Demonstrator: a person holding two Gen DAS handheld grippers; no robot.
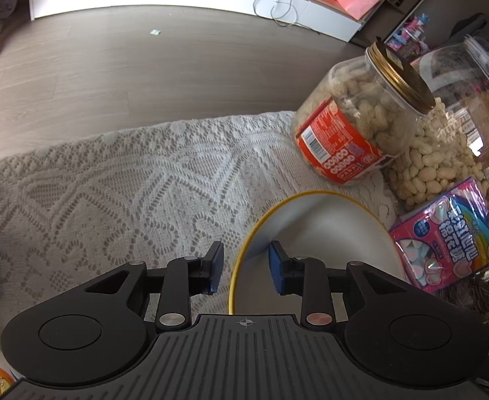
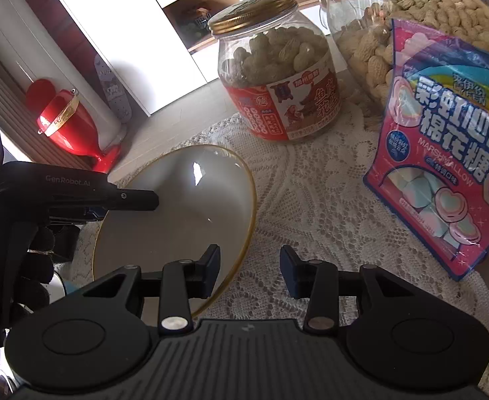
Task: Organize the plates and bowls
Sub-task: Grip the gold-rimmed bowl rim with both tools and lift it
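Up close, the left gripper [image 1: 246, 268] has its fingers spread, one blue pad [image 1: 275, 263] inside the bowl [image 1: 328, 243] and the other outside it, so the yellow rim runs through the gap between them. Neither pad visibly presses on the rim. The bowl is white with a thin yellow edge and sits on a white lace cloth [image 1: 127, 183] covering the table.

From the right wrist view, the right gripper [image 2: 249, 271] is also spread wide, holding nothing. Its left finger [image 2: 207, 266] hangs over the near edge of the bowl [image 2: 177, 213], while the other is over bare lace cloth [image 2: 311, 193]. The left gripper [image 2: 137, 200] shows here as a black arm reaching in over the bowl's far side.

Just beyond the bowl stands a jar of peanuts [image 1: 351, 123] with a gold lid and a red label. Beside it is a larger clear tub of peanuts [image 1: 444, 140], and against that leans a pink bag of marshmallows [image 1: 444, 236], close to the bowl's right side. Past the table edge lies grey wooden floor [image 1: 144, 66], and a red, gold-trimmed object [image 2: 67, 123] sits on it by a white column.
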